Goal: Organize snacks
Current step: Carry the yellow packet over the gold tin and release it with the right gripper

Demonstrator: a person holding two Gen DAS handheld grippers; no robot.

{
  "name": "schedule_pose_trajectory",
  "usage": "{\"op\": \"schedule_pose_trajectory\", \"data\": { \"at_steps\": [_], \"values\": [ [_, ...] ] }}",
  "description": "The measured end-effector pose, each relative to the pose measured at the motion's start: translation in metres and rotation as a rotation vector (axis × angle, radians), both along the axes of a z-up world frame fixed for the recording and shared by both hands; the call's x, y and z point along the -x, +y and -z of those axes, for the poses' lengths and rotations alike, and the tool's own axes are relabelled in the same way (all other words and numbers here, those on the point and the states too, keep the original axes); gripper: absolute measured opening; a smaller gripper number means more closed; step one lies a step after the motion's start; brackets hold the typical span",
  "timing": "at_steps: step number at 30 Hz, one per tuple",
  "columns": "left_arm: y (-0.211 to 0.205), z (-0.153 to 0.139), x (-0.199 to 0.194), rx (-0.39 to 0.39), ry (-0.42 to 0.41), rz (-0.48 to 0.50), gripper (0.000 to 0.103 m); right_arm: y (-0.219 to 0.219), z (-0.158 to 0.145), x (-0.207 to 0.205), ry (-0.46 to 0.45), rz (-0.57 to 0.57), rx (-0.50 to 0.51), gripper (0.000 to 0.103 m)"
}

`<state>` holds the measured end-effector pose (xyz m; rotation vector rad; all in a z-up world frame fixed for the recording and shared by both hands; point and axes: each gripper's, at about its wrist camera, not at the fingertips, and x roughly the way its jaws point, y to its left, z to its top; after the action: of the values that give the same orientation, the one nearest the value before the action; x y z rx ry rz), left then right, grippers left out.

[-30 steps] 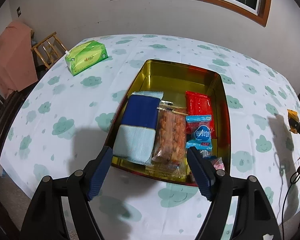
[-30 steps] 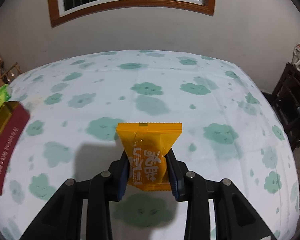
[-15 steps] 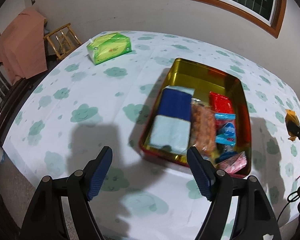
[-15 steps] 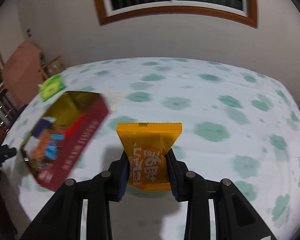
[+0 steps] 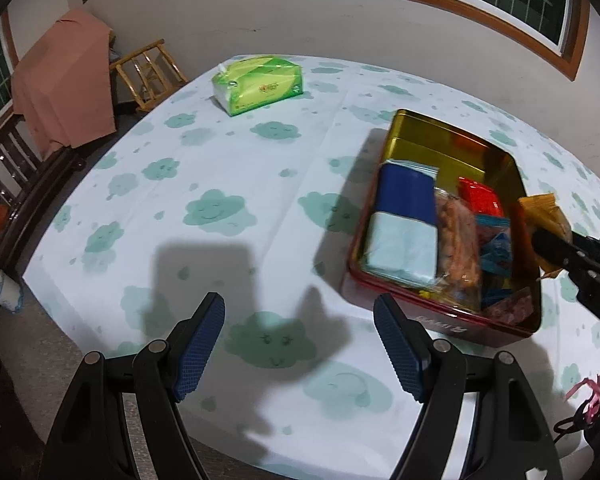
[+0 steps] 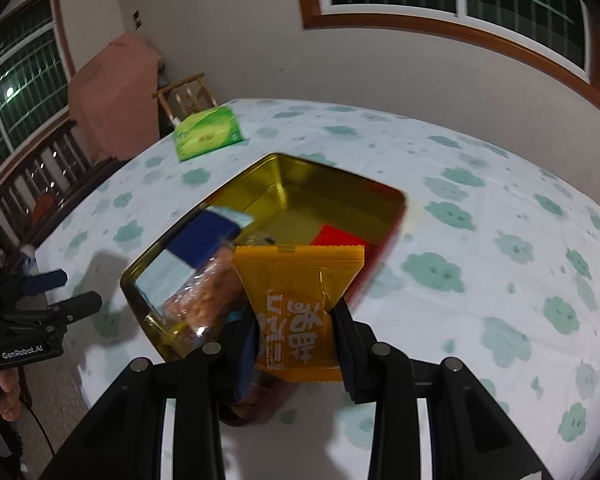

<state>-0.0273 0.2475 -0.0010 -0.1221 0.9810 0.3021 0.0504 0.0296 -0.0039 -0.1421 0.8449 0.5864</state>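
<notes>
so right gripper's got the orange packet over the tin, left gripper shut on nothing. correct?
Not quite. The left gripper is open, not shut: the left wrist view shows its pads wide apart over bare tablecloth. The rest stands: the right gripper holds the orange packet over the tin.

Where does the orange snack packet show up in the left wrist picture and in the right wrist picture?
Left wrist: orange snack packet at the far right edge, over the tin's right side, in the right gripper.
Right wrist: bottom centre, clamped between the fingers.
Shared landmark: green tissue pack beyond the tin.
</notes>
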Motion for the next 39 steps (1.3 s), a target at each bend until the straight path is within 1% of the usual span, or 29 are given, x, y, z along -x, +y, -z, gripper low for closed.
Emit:
{"op": "schedule_pose_trajectory", "data": {
  "at_steps": [9,19,23,31,35,36,38,39],
  "values": [
    [0.009,-0.003,0.004,-0.016,-0.004,-0.022,0.074,0.033,0.013,-0.003,0.0,-0.044,0.079,0.035],
    [0.011,-0.003,0.005,-0.015,0.003,-0.031,0.074,0.05,0.026,-0.021,-0.008,-0.022,0.145,0.035],
    [0.012,-0.001,0.004,-0.013,0.007,-0.031,0.074,0.05,0.031,-0.027,0.014,-0.002,0.133,0.035],
    [0.008,0.002,0.005,-0.011,0.016,-0.03,0.074,0.05,0.032,-0.028,0.014,0.012,0.134,0.037],
    [0.006,0.002,0.004,-0.01,0.019,-0.027,0.074,0.049,0.033,-0.028,0.022,0.029,0.132,0.045],
    [0.005,0.002,0.004,-0.011,0.018,-0.026,0.074,0.049,0.032,-0.027,0.02,0.035,0.132,0.05],
    [0.002,0.002,0.004,-0.013,0.019,-0.024,0.074,0.047,0.029,-0.024,0.011,0.042,0.122,0.054],
    [0.002,0.001,0.004,-0.012,0.018,-0.023,0.074,0.046,0.026,-0.022,0.01,0.046,0.112,0.058]
  ]
}}
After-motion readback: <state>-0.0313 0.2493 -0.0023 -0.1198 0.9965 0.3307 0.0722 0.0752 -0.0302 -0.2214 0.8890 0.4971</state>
